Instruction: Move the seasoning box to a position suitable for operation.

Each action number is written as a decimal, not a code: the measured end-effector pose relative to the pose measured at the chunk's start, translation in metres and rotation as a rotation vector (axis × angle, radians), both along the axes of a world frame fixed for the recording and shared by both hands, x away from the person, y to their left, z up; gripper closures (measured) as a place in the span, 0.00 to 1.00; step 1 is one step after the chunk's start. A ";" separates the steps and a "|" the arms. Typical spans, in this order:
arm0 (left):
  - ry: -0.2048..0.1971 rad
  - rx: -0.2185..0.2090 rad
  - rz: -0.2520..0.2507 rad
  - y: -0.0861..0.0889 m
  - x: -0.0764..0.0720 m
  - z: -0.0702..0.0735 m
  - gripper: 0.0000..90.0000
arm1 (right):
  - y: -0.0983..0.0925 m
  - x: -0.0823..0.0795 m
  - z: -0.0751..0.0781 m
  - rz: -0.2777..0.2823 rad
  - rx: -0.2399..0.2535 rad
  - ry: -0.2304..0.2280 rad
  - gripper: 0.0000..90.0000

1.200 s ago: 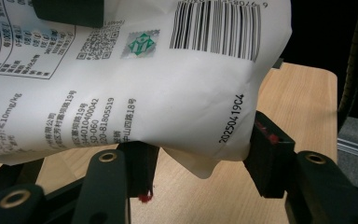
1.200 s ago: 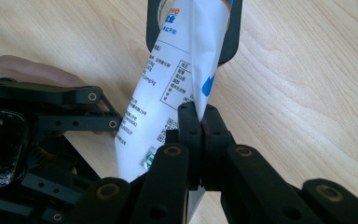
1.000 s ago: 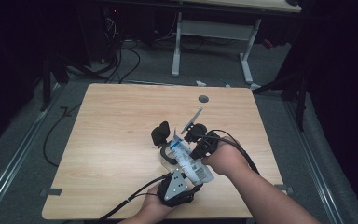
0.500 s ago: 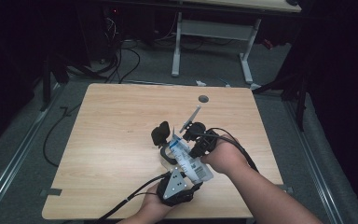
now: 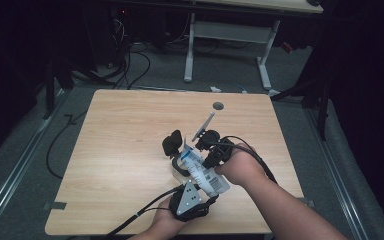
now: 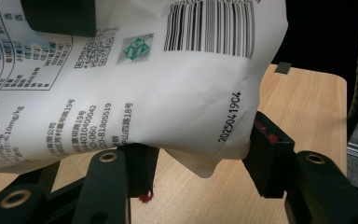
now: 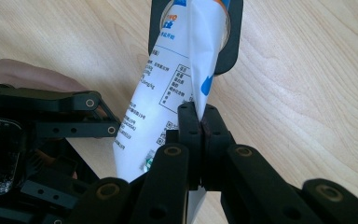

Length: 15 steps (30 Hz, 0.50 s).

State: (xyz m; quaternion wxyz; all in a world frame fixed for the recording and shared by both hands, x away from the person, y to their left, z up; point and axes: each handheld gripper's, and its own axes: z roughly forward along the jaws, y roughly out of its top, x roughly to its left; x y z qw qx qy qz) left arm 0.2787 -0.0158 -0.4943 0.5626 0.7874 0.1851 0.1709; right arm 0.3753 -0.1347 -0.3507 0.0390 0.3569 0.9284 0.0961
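Observation:
A white pouch (image 5: 200, 170) with blue print and a barcode hangs between both grippers above the wooden table (image 5: 125, 150). In the left gripper view its barcoded end (image 6: 144, 84) sits between the jaws, and my left gripper (image 6: 203, 161) has a pad against each side of it. From the front edge the left gripper (image 5: 205, 187) reaches up under the pouch. My right gripper (image 7: 199, 116) is shut on a thin side seam of the pouch (image 7: 168, 102). It comes in from the right (image 5: 205, 150).
A black rounded object (image 5: 172, 142) lies on the table by the pouch's far end (image 7: 233, 46); I cannot tell what it is. A small round hole (image 5: 218, 106) marks the far side of the tabletop. Cables trail off the front edge.

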 end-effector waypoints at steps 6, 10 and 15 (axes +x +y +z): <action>-0.012 0.003 -0.004 -0.001 -0.001 0.001 0.55 | 0.001 0.001 0.001 0.011 -0.004 -0.005 1.00; -0.011 0.000 -0.004 -0.001 -0.001 0.002 0.55 | 0.002 0.001 0.002 0.011 -0.008 -0.007 1.00; -0.010 -0.003 -0.001 0.000 0.000 0.003 0.55 | 0.002 0.002 0.003 0.017 -0.007 -0.014 1.00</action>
